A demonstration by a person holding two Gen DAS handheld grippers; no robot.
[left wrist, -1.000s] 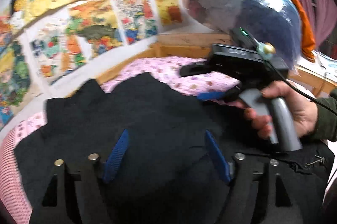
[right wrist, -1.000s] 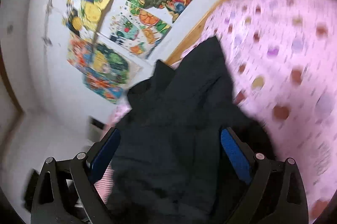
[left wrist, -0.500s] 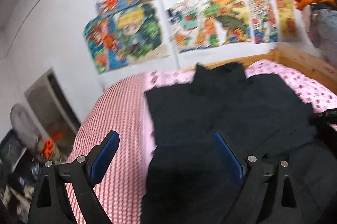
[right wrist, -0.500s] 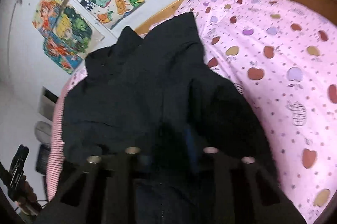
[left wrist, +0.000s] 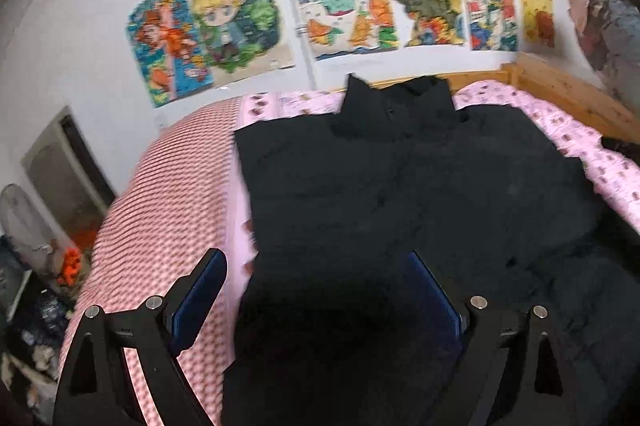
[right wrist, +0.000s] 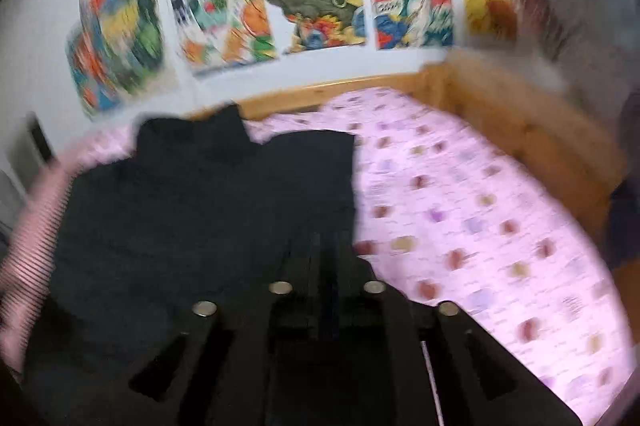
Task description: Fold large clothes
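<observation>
Spread flat on the bed, the black garment lies beneath the left gripper, fingers wide apart; only the right wrist view shows the right gripper pinching its edge, jaws lately loosening slightly.

A home bedroom, this. There's a wooden-framed bed under a pink fruit-print sheet. Bright cartoon posters cover the white wall.

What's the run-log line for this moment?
left gripper: just opened, nothing gripped | right gripper: reopening slightly, pinching black garment edge | garment spread on bed
</observation>
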